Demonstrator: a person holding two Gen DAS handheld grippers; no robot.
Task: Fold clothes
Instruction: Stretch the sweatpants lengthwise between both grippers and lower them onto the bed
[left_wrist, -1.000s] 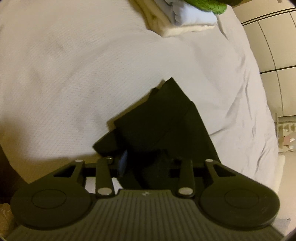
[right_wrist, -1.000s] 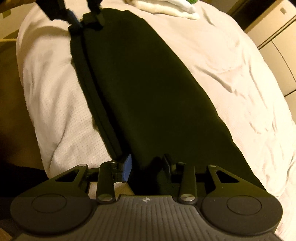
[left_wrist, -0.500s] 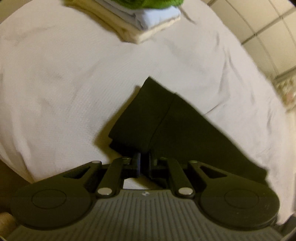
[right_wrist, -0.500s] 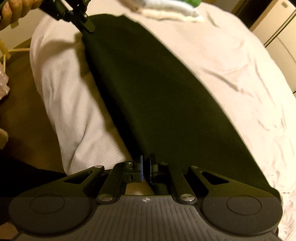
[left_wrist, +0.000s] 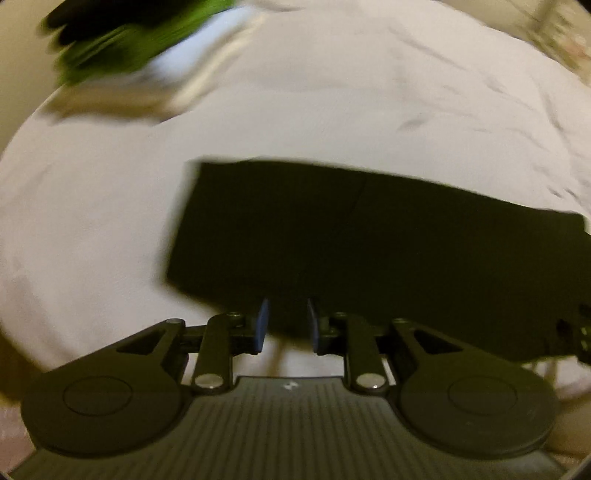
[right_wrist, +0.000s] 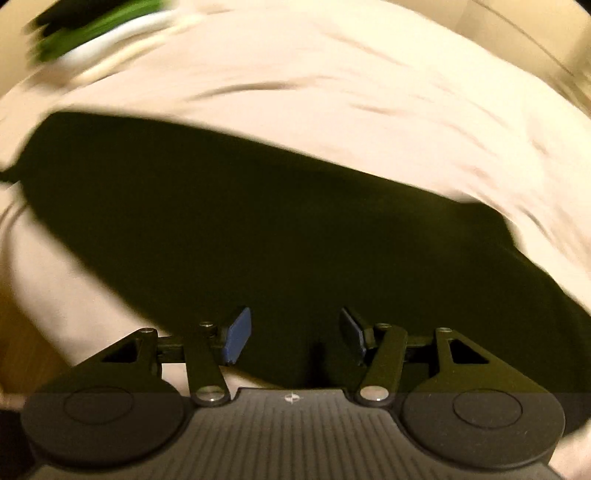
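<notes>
A black garment (left_wrist: 369, 240) lies flat on the white bed sheet (left_wrist: 332, 92) as a long folded band, blurred by motion. My left gripper (left_wrist: 287, 325) hovers over its near edge with its jaws opening. The blue pads (left_wrist: 262, 325) stand slightly apart and do not press on the cloth. In the right wrist view the same black garment (right_wrist: 258, 229) spreads across the sheet (right_wrist: 369, 92). My right gripper (right_wrist: 295, 334) is above its near edge, jaws opening wide, with only the flat cloth below the gap.
A stack of folded clothes (left_wrist: 122, 55) with a green piece on top sits at the far left of the bed, also the stack (right_wrist: 92, 26) in the right wrist view. Wooden floor (right_wrist: 22, 332) shows past the bed's left edge. Cupboard panels (right_wrist: 535, 29) stand far right.
Both grippers were shut on the garment's near edge half a second ago; now their jaws stand apart and the cloth lies flat. Both views have rolled and pulled back.
</notes>
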